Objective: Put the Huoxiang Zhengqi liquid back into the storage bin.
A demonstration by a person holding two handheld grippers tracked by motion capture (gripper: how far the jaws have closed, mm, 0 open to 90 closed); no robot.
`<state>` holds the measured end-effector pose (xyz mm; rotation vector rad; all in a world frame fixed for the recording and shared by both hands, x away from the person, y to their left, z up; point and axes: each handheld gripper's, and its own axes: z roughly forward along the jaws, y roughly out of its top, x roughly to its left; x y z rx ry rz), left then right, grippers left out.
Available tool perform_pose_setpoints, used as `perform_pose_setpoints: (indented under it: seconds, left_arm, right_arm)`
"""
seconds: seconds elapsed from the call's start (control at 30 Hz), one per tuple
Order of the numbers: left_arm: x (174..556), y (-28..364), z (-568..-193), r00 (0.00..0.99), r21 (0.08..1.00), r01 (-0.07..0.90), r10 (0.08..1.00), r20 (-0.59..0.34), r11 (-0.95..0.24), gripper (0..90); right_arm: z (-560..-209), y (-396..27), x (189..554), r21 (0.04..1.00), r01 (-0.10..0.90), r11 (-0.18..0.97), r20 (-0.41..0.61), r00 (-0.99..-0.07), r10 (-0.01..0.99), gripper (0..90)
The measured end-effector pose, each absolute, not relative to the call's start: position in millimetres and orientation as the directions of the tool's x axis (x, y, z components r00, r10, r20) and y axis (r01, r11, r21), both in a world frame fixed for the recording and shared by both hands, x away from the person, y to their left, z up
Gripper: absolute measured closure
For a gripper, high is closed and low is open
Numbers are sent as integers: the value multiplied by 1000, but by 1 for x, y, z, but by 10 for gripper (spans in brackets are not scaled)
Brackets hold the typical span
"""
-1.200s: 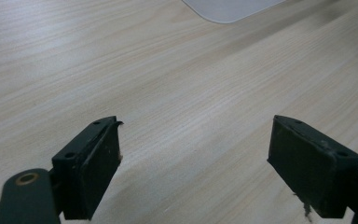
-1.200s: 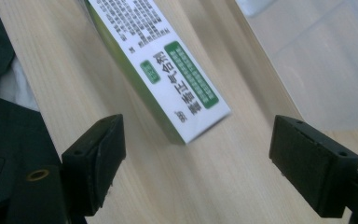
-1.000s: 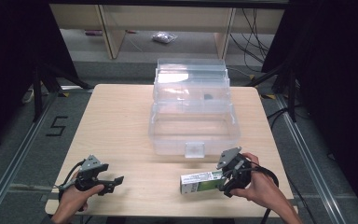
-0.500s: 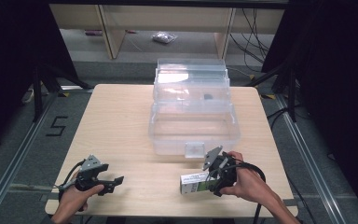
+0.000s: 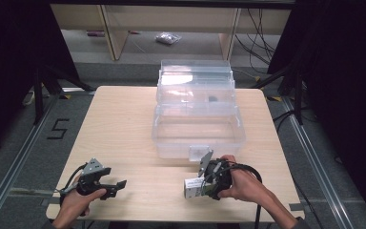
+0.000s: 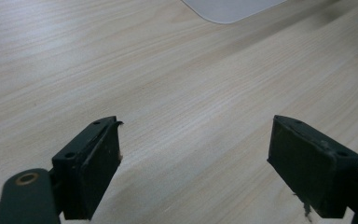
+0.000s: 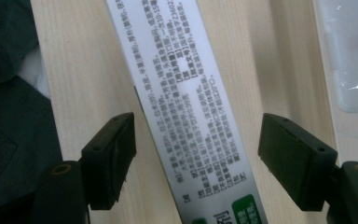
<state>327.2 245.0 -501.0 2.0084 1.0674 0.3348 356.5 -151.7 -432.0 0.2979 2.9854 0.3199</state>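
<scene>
Right claw (image 5: 198, 186): yours, tipped down over the white box (image 7: 186, 107) near the clear bin (image 5: 198, 129); jaws just closing, spread, not touching.
Left claw (image 5: 116, 185): spread, level, over bare desk (image 6: 177, 84).
Right gripper view: box's printed text.

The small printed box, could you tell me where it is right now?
In the high view the small printed box lies on the table's near right part, before the clear plastic case; the right gripper straddles it, pads not yet touching.
</scene>
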Motion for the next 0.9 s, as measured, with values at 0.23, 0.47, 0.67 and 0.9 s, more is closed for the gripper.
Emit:
perform_pose_setpoints:
  seconds: [0.23, 0.47, 0.67, 0.9]
  left_arm:
    - [327, 245, -501, 609, 764, 565, 782, -132, -311, 160]
    - [327, 245, -501, 605, 768, 563, 786, -131, -305, 160]
    - [327, 245, -501, 609, 765, 565, 782, -133, -310, 160]
    - [327, 245, -501, 609, 765, 565, 782, -134, -309, 160]
  right_arm:
    - [-434, -147, 358, 182, 157, 971, -92, -980, 176, 346]
    - [-438, -146, 363, 170, 131, 977, -68, -987, 145, 403]
    - [-438, -143, 363, 152, 142, 978, -50, -987, 151, 449]
    - [-441, -138, 365, 135, 64, 989, -49, -996, 71, 515]
